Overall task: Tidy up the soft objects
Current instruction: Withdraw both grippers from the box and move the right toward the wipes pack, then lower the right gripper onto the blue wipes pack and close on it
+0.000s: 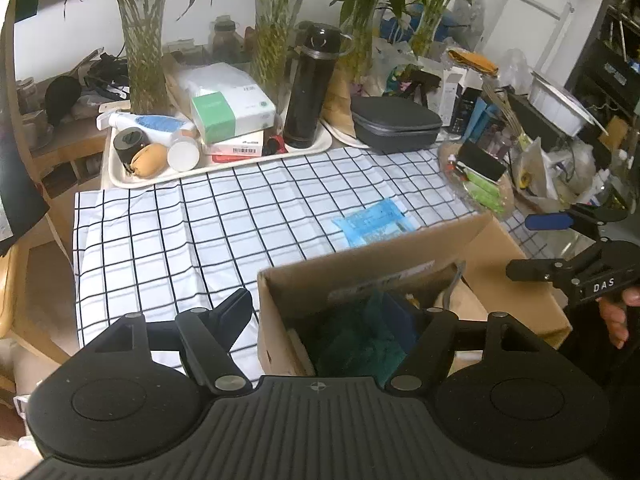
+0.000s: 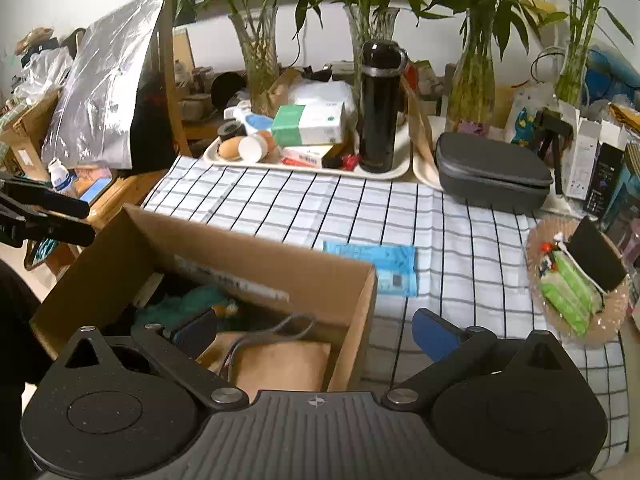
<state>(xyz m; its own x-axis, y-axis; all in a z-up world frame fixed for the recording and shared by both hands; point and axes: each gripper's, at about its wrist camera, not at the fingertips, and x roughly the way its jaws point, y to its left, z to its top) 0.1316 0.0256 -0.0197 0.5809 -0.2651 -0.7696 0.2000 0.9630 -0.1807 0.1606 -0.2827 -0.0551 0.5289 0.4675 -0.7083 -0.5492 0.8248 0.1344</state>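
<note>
Cluttered table under a white black-checked cloth (image 1: 168, 240). Both grippers are hovering with jaws apart, gripping nothing: left gripper (image 1: 332, 312) and right gripper (image 2: 316, 330) straddling walls of the open brown cardboard box (image 2: 256, 248), teal fuzzy fabric (image 1: 356, 336) lying inside. Just beyond the box, a flat blue packet (image 2: 380, 258) is lying on the cloth; black flask (image 2: 378, 108) farther back.

Packet (image 2: 376, 266) lies behind box (image 2: 256, 252); towel (image 1: 360, 344), seemingly, inside.
</note>
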